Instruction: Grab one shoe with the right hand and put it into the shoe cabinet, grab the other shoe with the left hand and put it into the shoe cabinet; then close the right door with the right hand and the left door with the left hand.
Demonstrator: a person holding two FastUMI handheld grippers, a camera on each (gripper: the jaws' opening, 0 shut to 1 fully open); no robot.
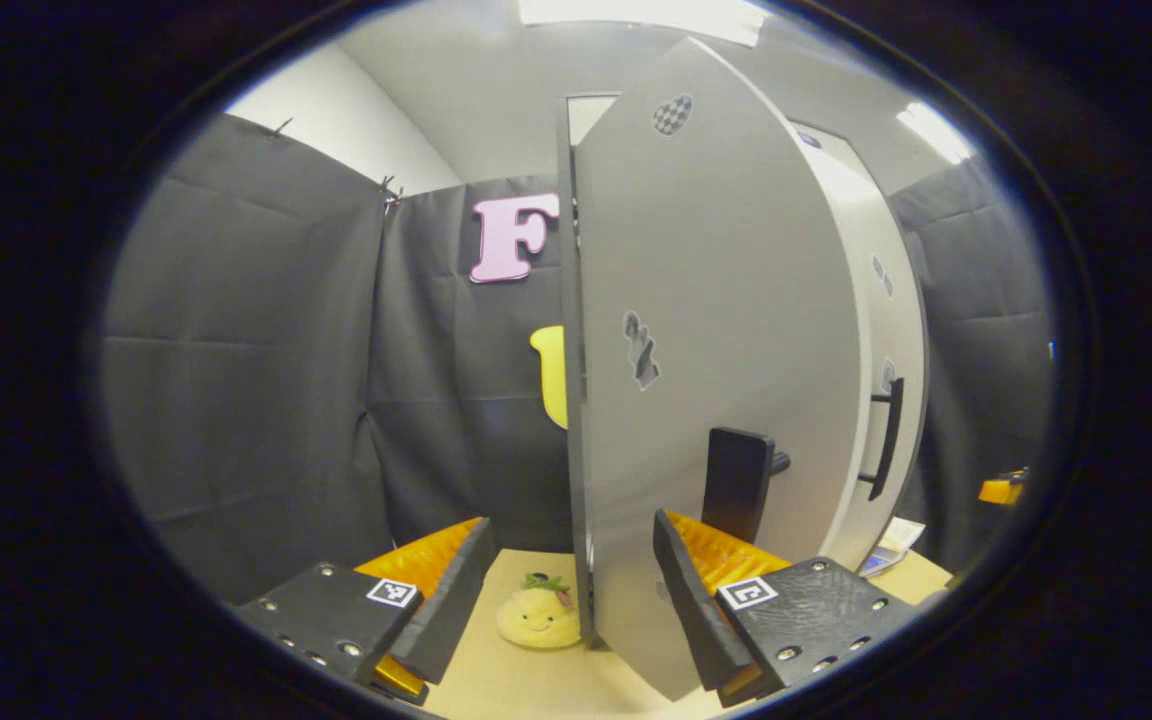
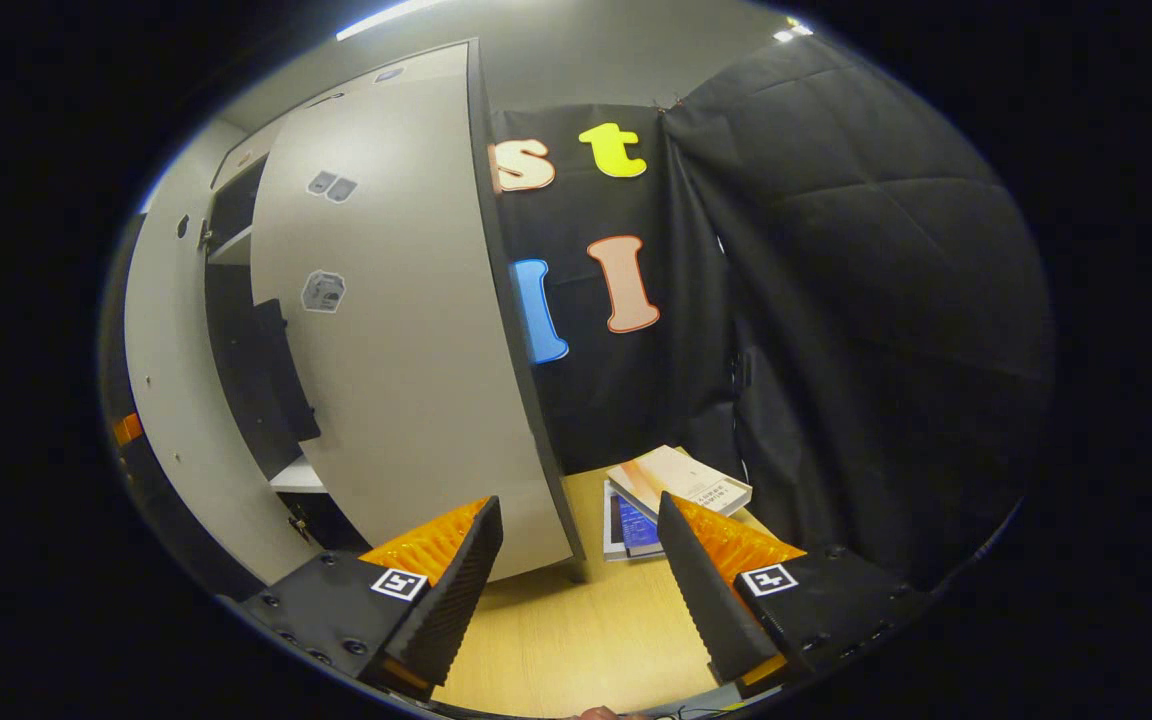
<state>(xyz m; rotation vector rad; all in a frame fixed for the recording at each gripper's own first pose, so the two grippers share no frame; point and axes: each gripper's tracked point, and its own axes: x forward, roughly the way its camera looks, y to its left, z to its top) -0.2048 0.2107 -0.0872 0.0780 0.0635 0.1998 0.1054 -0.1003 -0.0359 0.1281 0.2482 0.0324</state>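
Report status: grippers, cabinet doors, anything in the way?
Left gripper open, straddling the left door edge. Right gripper open, empty, by the ajar right door. Plush toy beside left door.

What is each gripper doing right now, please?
Left gripper: open, straddling the left door's edge, not clamped.
Right gripper: open, holding nothing.

Lighting was even and fairly bright from overhead ceiling strip lights (image 1: pixel 641 12), slightly blown out at the top of the left gripper view; a second strip (image 2: pixel 381 17) glared at the top of the right gripper view. Fisheye distortion was heavy: the cabinet door (image 1: pixel 716 330) bowed into an arc and detail smeared toward the rims. The cabinet interior (image 2: pixel 246 350) sat in deep shadow, the bench (image 2: pixel 576 640) showed soft shadows, and focus was otherwise sharp.
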